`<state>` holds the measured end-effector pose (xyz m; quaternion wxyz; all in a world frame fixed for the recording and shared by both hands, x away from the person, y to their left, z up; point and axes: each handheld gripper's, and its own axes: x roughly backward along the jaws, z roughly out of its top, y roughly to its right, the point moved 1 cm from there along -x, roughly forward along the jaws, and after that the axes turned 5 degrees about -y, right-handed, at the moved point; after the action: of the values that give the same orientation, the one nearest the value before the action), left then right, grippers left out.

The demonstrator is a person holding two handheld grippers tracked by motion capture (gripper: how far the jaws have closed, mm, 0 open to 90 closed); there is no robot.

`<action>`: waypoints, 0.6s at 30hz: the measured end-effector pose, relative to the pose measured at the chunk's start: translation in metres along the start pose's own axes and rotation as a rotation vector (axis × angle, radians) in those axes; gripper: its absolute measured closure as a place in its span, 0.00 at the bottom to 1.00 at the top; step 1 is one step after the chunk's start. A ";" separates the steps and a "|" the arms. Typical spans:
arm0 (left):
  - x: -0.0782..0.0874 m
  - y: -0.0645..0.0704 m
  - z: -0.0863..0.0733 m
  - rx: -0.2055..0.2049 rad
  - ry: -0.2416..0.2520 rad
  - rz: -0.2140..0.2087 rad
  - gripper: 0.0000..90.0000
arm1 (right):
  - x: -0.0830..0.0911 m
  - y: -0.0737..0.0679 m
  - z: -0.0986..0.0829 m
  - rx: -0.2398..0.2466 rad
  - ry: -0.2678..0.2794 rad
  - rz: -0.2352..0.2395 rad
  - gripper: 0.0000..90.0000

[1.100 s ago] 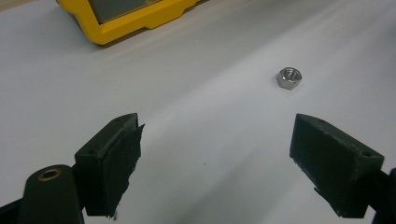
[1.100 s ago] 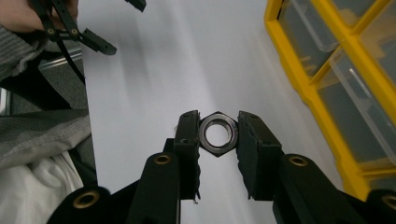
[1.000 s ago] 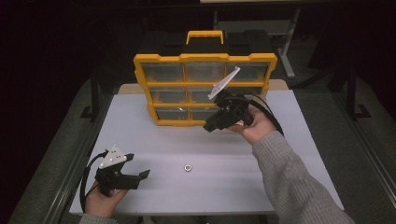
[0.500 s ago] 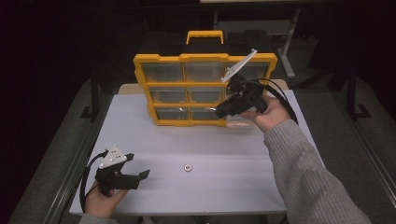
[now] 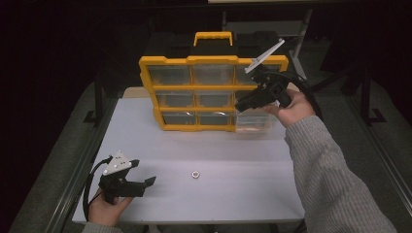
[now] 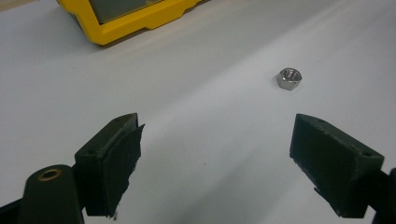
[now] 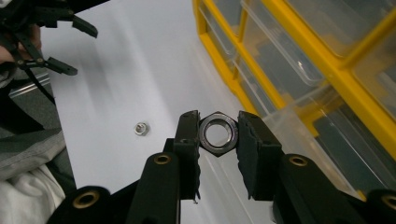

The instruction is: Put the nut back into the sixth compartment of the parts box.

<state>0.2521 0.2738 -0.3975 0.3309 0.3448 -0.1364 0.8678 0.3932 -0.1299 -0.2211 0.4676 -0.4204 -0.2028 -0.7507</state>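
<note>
While our right gripper carries a large steel nut pinched flat-to-flat between its jaws, we hold it up close to the yellow organizer, right in front of the pulled-out clear drawer at the lower right of the case. From the high view that drawer sticks forward just below the right gripper, so the nut hangs above or just short of its open top — we cannot tell which. In the right gripper view the drawer's clear wall lies just beyond the jaw tips.

Our left gripper rests low at the near edge of the white table, its jaws spread wide with nothing between them. A smaller nut lies on the table ahead of it, slightly toward its right jaw and well clear of both pads; it also shows in the high view as the small nut between the left gripper and the organizer.

We judge the sorting to be partway through: one nut is picked up and brought to the drawer but not yet dropped in, and the small nut is untouched. What seems left is releasing the big nut into the drawer, then fetching the small one — and perhaps pushing the drawer shut
</note>
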 end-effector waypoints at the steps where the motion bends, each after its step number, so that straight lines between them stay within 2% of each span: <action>1: 0.000 0.000 0.000 -0.001 0.000 0.000 0.18 | 0.001 0.002 -0.001 -0.005 0.001 -0.002 0.77; 6: 0.000 -0.001 0.000 -0.005 -0.003 0.001 0.18 | 0.002 0.011 -0.005 -0.038 -0.001 -0.014 0.76; 18: 0.000 -0.001 0.000 -0.008 -0.004 0.001 0.18 | -0.008 0.033 -0.020 -0.100 -0.036 -0.052 0.76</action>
<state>0.2522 0.2745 -0.3973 0.3314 0.3453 -0.1407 0.8667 0.4150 -0.1552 -0.2418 0.4228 -0.4511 -0.1842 -0.7641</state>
